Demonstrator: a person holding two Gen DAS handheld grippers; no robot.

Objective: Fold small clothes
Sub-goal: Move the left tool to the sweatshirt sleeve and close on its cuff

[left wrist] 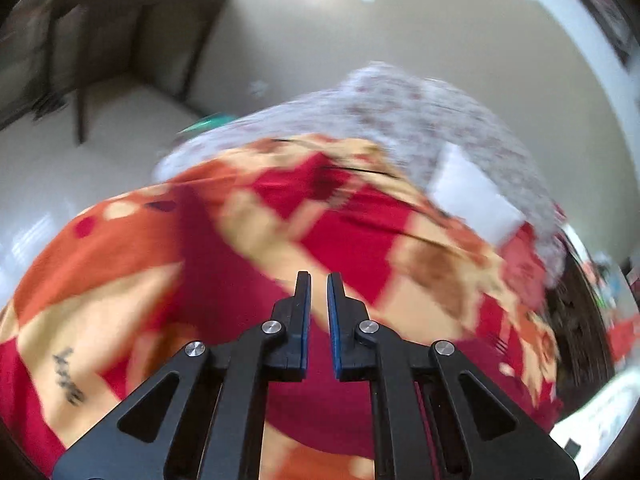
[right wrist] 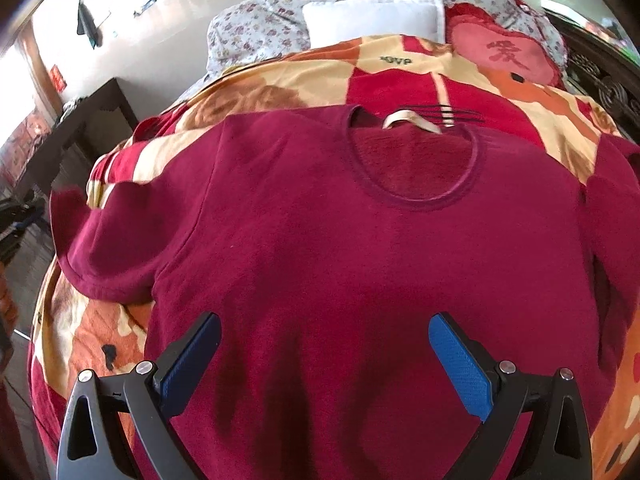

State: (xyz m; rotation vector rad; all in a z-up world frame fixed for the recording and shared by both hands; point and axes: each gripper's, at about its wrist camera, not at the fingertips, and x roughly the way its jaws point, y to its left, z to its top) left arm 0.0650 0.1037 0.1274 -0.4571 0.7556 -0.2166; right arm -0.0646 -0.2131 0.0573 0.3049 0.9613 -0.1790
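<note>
Bed (right wrist: pixel 132 344) covered by a red, orange and cream patterned blanket (right wrist: pixel 280 80), floral sheet (right wrist: pixel 280 12) beyond. Maroon t-shirt (right wrist: pixel 340 248) lies spread flat on the blanket, collar away from the camera, one sleeve out to the side. White pillow (right wrist: pixel 372 18) near the head end. Right tool (right wrist: pixel 324 332) wide open over the shirt's lower part. Left tool (left wrist: pixel 319 284) narrow, nothing between its fingers, view blurred.

Left gripper (left wrist: pixel 319 280), right gripper (right wrist: pixel 324 328), black linkages, blue pads, silver screws

A home bedroom: patterned blanket (right wrist: pixel 280 80), floral bedding (right wrist: pixel 280 20), pillow (right wrist: pixel 372 18).
</note>
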